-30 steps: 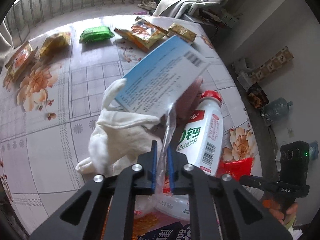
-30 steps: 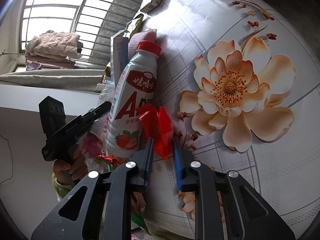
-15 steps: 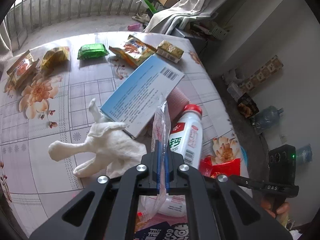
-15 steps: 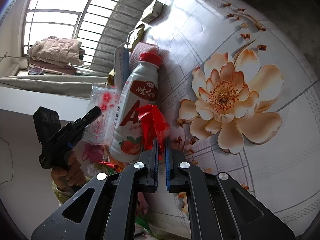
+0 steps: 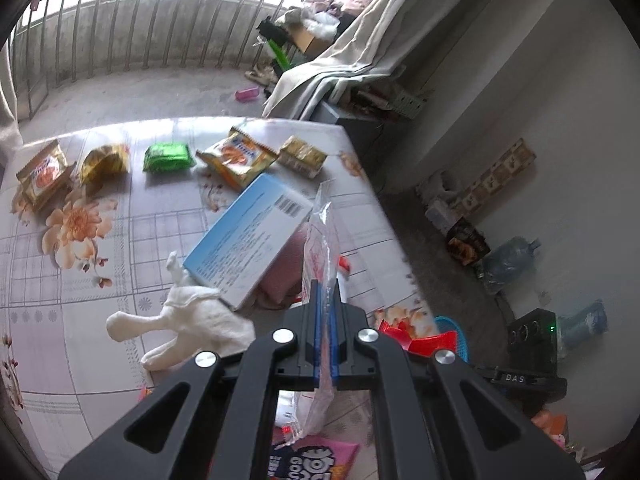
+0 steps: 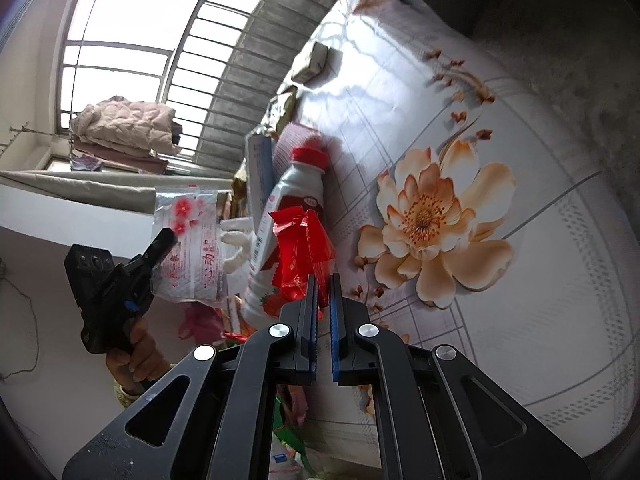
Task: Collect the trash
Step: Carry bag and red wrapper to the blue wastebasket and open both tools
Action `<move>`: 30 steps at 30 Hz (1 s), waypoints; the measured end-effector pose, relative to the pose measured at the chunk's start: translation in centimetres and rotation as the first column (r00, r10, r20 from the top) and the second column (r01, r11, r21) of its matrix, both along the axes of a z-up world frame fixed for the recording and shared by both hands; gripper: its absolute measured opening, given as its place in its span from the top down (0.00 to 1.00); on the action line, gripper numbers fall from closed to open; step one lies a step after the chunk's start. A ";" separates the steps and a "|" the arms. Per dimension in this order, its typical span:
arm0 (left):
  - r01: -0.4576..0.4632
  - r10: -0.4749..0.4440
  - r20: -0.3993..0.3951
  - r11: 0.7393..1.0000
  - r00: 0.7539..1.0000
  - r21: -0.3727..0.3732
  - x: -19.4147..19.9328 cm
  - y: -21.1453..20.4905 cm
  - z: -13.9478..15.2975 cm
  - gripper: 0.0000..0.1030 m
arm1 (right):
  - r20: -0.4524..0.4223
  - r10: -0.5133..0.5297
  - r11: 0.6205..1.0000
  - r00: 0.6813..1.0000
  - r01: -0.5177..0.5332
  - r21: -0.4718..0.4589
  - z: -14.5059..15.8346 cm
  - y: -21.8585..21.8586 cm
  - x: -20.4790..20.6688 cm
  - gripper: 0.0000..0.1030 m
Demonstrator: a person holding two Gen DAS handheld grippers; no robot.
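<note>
Nearby: blue box, white cloth; left gripper pinching clear wrapper, right gripper red wrapper.

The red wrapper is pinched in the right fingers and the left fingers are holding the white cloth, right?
Not quite. The red wrapper is pinched in the right gripper, but the left gripper holds a clear plastic wrapper, not the white cloth, which lies on the table. The left wrist view shows this.

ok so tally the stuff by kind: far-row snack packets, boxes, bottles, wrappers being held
snack packets: 5
blue box: 1
red-capped bottle: 1
held wrappers, a clear wrapper and a red wrapper: 2
total: 9
</note>
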State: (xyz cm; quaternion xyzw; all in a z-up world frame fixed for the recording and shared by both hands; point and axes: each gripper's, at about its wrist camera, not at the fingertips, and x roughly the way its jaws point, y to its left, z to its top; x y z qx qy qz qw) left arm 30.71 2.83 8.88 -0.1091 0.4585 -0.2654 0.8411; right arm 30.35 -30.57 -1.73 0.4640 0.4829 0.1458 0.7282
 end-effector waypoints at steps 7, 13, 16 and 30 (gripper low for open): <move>0.035 -0.034 0.031 0.999 0.999 -0.008 -1.6 -2.4 1.9 0.97 | 0.034 -0.058 0.998 0.998 0.057 0.029 0.6 -2.6 -1.7 0.96; 0.097 -0.097 0.031 0.995 0.995 -0.008 -2.9 -6.9 2.8 0.97 | 0.054 -0.138 0.989 0.989 0.135 0.059 0.5 -6.1 -4.1 0.96; 0.144 -0.144 0.023 0.990 0.989 -0.006 -3.5 -10.2 2.9 0.97 | 0.055 -0.194 0.979 0.980 0.190 0.070 0.2 -8.4 -5.9 0.96; 0.476 -0.474 -0.040 0.872 0.879 0.116 -7.3 -37.4 -1.7 0.97 | -0.055 -0.613 0.790 0.788 0.613 -0.018 -5.2 -23.3 -19.3 0.96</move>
